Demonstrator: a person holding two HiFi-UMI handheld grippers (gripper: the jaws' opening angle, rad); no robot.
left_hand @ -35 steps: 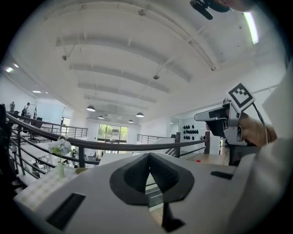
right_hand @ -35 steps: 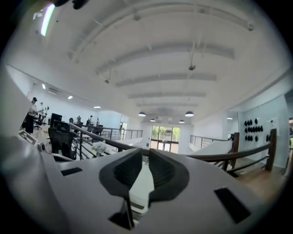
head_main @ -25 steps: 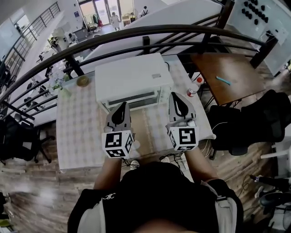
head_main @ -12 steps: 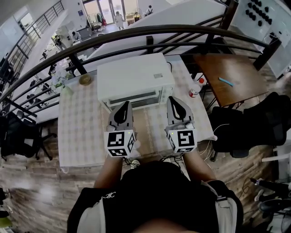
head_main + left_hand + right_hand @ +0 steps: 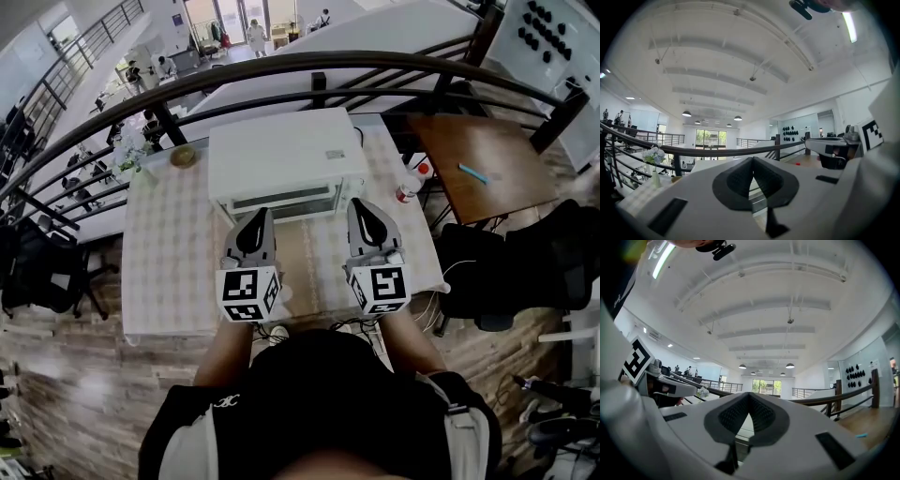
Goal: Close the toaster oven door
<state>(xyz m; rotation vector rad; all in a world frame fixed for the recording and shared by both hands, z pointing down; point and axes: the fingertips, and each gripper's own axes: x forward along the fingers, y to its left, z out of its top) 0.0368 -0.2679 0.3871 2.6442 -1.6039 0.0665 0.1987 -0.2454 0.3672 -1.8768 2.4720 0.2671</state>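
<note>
Head view: a white, box-shaped metal toaster oven stands at the far middle of a counter covered with a pale checked cloth, its front facing the person. The oven door, a dark glass strip in a white frame, stands upright against the oven front. The left tool and the right tool are held side by side over the counter, just in front of the door and apart from it, the left one before the door's left half and the right one beyond its right end. Both point towards the oven. A small round brown bowl sits to the left of the oven, and a white bottle with a red cap stands at the counter's right edge. A dark curved handrail runs behind the counter. Left gripper view: the left tool is clenched, its ribbed black pads meeting at the tips with only a narrow gap lower down, through which part of the oven front shows. Right gripper view: the right tool is likewise clenched pad against pad, gripping no object, and the left tool appears at the left edge.
</note>
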